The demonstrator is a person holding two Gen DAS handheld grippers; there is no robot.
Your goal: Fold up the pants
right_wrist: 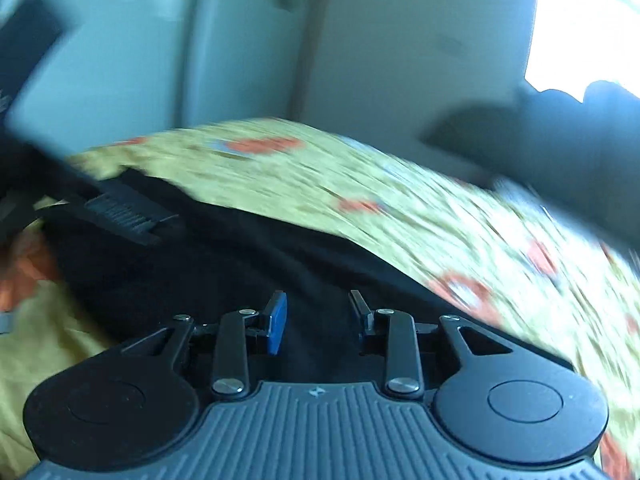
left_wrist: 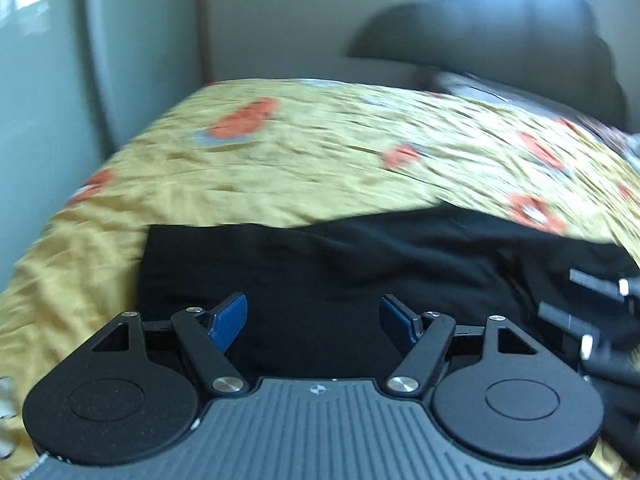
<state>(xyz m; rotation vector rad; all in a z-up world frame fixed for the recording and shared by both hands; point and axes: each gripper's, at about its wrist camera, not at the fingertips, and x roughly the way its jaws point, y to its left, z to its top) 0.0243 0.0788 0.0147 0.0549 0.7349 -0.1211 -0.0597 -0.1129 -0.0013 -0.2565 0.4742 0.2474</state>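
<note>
**Ana:** Left wrist view first: where do the pants (left_wrist: 320,264) lie from the left gripper (left_wrist: 313,320)?

**Ben:** Dead ahead at twelve o'clock, spread as a black slab on the yellow flowered bedspread (left_wrist: 280,152). Their long axis runs from nine to three o'clock, across the fingers rather than along them. A squared end shows at about ten o'clock; the other end runs out of frame past three.

**Ana:** And its jaws?

**Ben:** Spread wide, with only dark cloth seen behind the gap. No fold sits between the blue pads (left_wrist: 230,320).

**Ana:** The right gripper (right_wrist: 318,316)?

**Ben:** Its fingers stand closer together, though a clear gap shows and nothing seems pinched. The pants (right_wrist: 240,264) lie under and ahead of it, stretching off toward nine and ten o'clock, where the other tool shows blurred.

**Ana:** So which hand is nearer which end?

**Ben:** My judgement: the left is nearer the squared end, and the right covers the far side. A fold would bring one end over along that long axis.
</note>
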